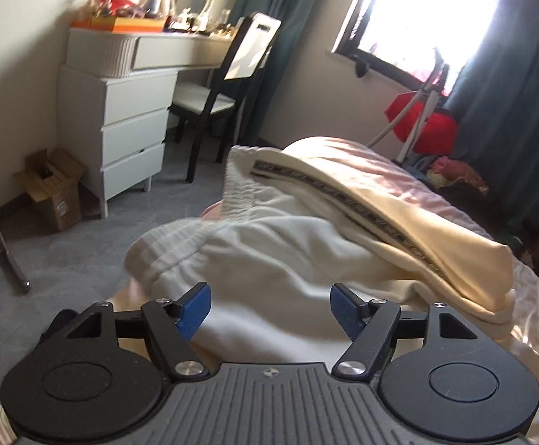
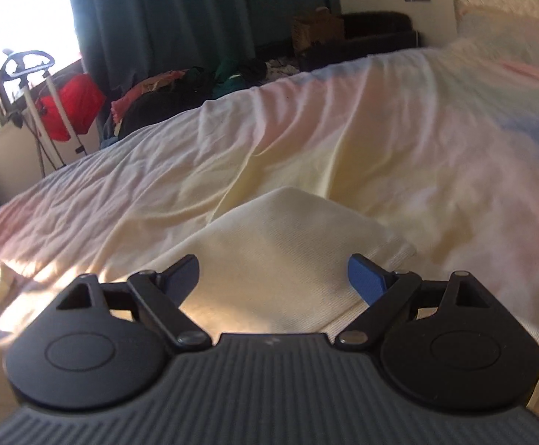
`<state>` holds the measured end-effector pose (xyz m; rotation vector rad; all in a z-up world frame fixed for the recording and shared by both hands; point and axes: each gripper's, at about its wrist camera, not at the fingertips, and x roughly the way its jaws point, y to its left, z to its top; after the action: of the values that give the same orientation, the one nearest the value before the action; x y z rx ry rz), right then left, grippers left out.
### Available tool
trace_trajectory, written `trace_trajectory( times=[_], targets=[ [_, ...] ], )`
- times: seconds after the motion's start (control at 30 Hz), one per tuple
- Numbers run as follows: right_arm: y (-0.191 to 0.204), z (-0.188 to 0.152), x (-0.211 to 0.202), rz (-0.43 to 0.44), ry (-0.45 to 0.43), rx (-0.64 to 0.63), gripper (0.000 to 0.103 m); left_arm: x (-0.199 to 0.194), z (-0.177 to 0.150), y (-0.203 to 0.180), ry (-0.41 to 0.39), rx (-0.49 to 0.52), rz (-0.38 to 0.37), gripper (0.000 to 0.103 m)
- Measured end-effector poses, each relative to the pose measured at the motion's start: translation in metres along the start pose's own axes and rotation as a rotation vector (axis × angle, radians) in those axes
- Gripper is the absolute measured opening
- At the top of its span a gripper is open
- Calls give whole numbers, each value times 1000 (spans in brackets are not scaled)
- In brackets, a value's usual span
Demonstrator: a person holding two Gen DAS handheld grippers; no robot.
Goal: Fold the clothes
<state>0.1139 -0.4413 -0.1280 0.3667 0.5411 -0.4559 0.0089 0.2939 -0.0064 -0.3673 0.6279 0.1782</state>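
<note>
**A:** What does the left wrist view show?

**B:** The left tool (image 1: pixel 270 306) sits low in the picture, its two blue fingers (image 1: pixel 194 305) spread wide apart with nothing between them. Just beyond the fingers lies a pair of cream trousers (image 1: pixel 291 244), bunched up on the bed (image 1: pixel 536 319). Their gathered elastic waistband (image 1: pixel 237 181) is at the far end, and a dark patterned stripe (image 1: pixel 347 200) runs along the upper leg. The trousers are slightly blurred near the tool.

**A:** And around the bed?

**B:** Left of the bed stands a white dresser (image 1: pixel 128 126) with clutter on top, and a dark chair (image 1: pixel 224 89) is tucked beside it. A cardboard box (image 1: pixel 52 189) sits on the floor left of the dresser. Beyond the bed, a bright window (image 1: pixel 429 11) glares, with teal curtains (image 1: pixel 510 92) beside it.

**A:** Now the right wrist view?

**B:** The right tool (image 2: pixel 273 278) also has its fingers (image 2: pixel 367 278) spread apart, gripping nothing. Between and just past them lies a flat cream corner of cloth (image 2: pixel 288 237), resting on the bed's pastel sheet (image 2: pixel 380 118). Whether this is the trousers' leg I cannot tell. Beyond the bed's far edge is a heap of dark and coloured clothes (image 2: pixel 165 92) against the curtains (image 2: pixel 165 11), with something red (image 2: pixel 72 107) nearby.
</note>
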Motion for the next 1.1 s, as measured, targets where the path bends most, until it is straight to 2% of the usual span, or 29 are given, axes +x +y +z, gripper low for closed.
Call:
trace_trajectory(
  times=[0.1, 0.17, 0.23, 0.33, 0.4, 0.53, 0.63, 0.7, 0.8, 0.9, 0.93, 1.0, 1.07, 1.1],
  targets=[
    [-27, -1, 5, 15, 23, 110, 87, -7, 0, -46, -47, 44, -71, 78],
    [-38, 3, 3, 44, 7, 198, 86, -2, -6, -83, -67, 55, -156, 81],
    [-41, 7, 1, 36, -20, 227, 86, 13, -16, -119, -34, 60, -210, 81],
    [-48, 9, 7, -1, -17, 242, 75, 43, -32, -165, 29, 92, -288, 80],
    [-54, 10, 13, -23, -16, 251, 77, 62, -47, -184, 60, 146, -304, 79],
    [-67, 8, 28, -62, -12, 250, 78, 84, -73, -200, 82, 265, -300, 79],
    [-76, 5, 39, -57, 7, 284, 79, 103, -89, -198, 151, 249, -306, 79],
    [-76, 5, 43, -14, 14, 295, 79, 115, -96, -196, 202, 242, -311, 78],
    [-73, 3, 44, 91, 25, 288, 79, 117, -106, -199, 205, 267, -334, 78],
    [-62, -3, 46, 137, 59, 203, 78, 112, -116, -204, 192, 321, -368, 78],
    [-57, -4, 46, 128, 66, 154, 77, 110, -118, -205, 190, 333, -374, 78],
    [-47, -2, 44, 110, 82, 83, 66, 105, -123, -207, 185, 358, -387, 78],
    [-39, 1, 41, 58, 84, 38, 28, 101, -125, -209, 170, 379, -392, 78],
    [-36, 2, 38, 25, 79, 20, 25, 99, -126, -209, 161, 387, -390, 78]
  ],
)
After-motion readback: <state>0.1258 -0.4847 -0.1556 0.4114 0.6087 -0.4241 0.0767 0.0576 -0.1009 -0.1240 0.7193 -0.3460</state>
